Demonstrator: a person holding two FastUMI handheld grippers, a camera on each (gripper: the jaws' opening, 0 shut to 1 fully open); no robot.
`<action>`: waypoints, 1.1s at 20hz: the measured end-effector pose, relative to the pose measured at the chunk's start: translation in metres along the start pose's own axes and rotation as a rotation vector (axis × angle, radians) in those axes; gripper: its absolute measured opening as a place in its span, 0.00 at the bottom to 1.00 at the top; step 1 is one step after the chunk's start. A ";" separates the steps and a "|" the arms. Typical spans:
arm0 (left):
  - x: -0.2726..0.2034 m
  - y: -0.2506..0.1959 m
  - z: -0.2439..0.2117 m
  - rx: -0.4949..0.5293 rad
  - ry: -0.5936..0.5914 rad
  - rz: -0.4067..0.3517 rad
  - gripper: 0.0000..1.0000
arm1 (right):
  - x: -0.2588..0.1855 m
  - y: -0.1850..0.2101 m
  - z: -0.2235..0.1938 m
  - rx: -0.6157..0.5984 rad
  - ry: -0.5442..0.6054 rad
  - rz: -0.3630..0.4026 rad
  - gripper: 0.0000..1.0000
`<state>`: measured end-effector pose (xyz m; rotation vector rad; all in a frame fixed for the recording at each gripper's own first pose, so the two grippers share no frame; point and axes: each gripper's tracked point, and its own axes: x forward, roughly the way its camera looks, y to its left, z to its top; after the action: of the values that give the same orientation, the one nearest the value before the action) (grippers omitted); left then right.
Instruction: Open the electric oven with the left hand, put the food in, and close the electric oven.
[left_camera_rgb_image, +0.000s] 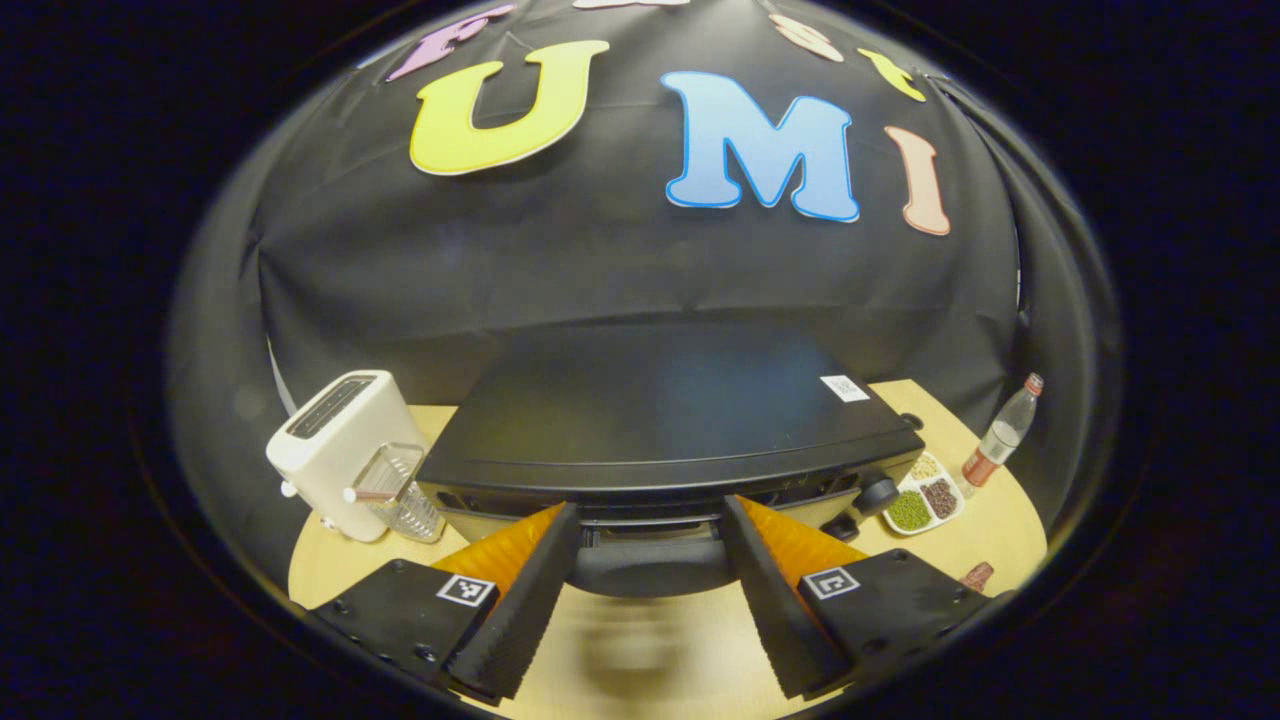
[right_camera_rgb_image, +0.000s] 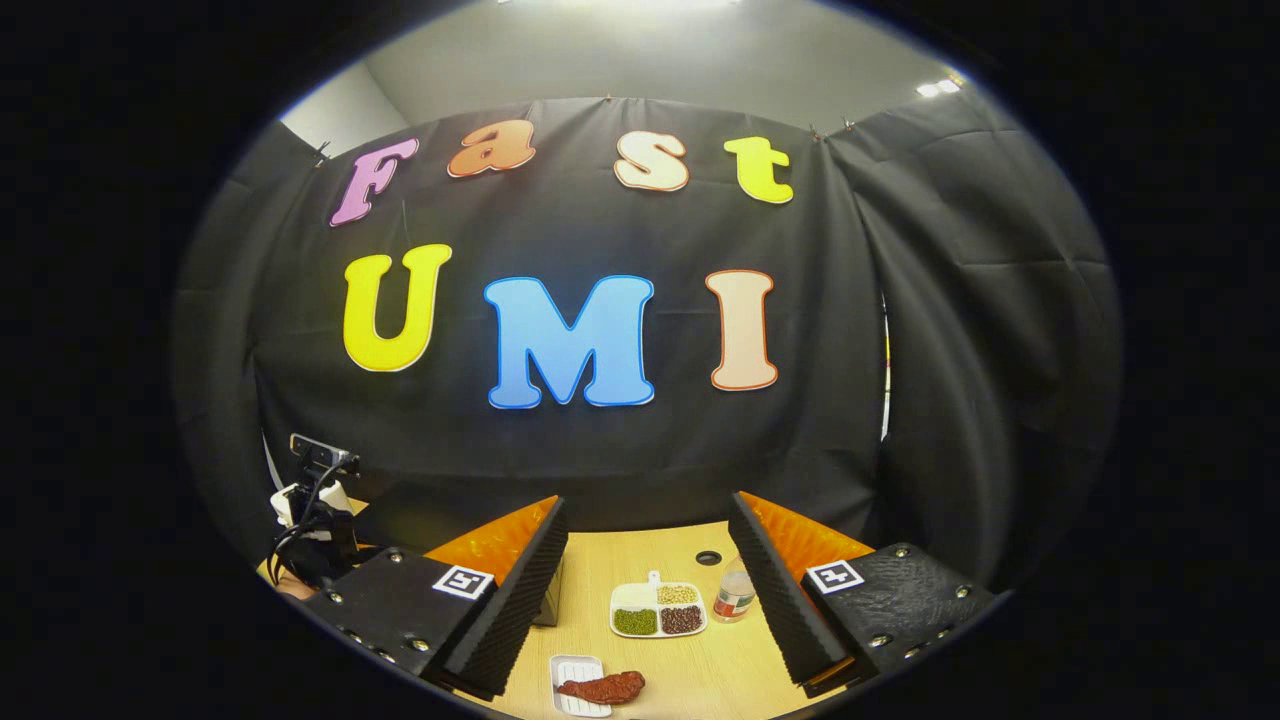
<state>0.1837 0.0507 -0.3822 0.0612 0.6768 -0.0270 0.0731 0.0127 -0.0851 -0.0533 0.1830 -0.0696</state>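
While the left gripper (left_camera_rgb_image: 648, 600) hangs just in front of the electric oven (left_camera_rgb_image: 668, 420), its fingers are spread wide on either side of the oven's dark door handle (left_camera_rgb_image: 650, 565), and whether either finger touches the handle cannot be told. Much of the oven's front is hidden behind the fingers, and the wood below the handle is blurred. A knob (left_camera_rgb_image: 877, 492) shows at the oven's right front corner.

On the light wooden table (left_camera_rgb_image: 985, 530), the oven stands at the middle against the back edge, its long axis running left to right and its door facing the camera. A white toaster (left_camera_rgb_image: 335, 450) with a clear container (left_camera_rgb_image: 400, 490) touching it stands toward the table's left edge. A divided dish of beans (left_camera_rgb_image: 925, 497) and a bottle (left_camera_rgb_image: 1002, 432) lie toward the right edge. Black cloth closes the booth behind.

In the right gripper view, the right gripper (right_camera_rgb_image: 648, 610) also has its fingers spread wide, holding nothing. Between them lie the bean dish (right_camera_rgb_image: 658, 610) and the bottle (right_camera_rgb_image: 735, 595), partly hidden by a finger. Near the table's front edge, the reddish-brown food (right_camera_rgb_image: 603, 687) lies on a small white tray (right_camera_rgb_image: 570, 668), its long axis left to right; the tray is cut off below. At the far left, another gripper's camera and cables (right_camera_rgb_image: 315, 500) appear dimly.
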 end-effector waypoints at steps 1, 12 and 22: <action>-0.003 -0.001 -0.005 0.003 0.001 -0.001 0.96 | -0.001 0.002 0.001 0.001 0.000 0.005 0.98; -0.041 -0.004 -0.062 0.003 0.022 -0.026 0.96 | -0.015 0.014 0.004 -0.006 -0.002 0.027 0.98; -0.057 -0.005 -0.128 0.067 0.064 -0.068 0.96 | -0.035 0.022 -0.009 -0.020 0.020 -0.045 0.98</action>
<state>0.0590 0.0541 -0.4467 0.1043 0.7420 -0.1136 0.0383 0.0373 -0.0890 -0.0767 0.2023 -0.1128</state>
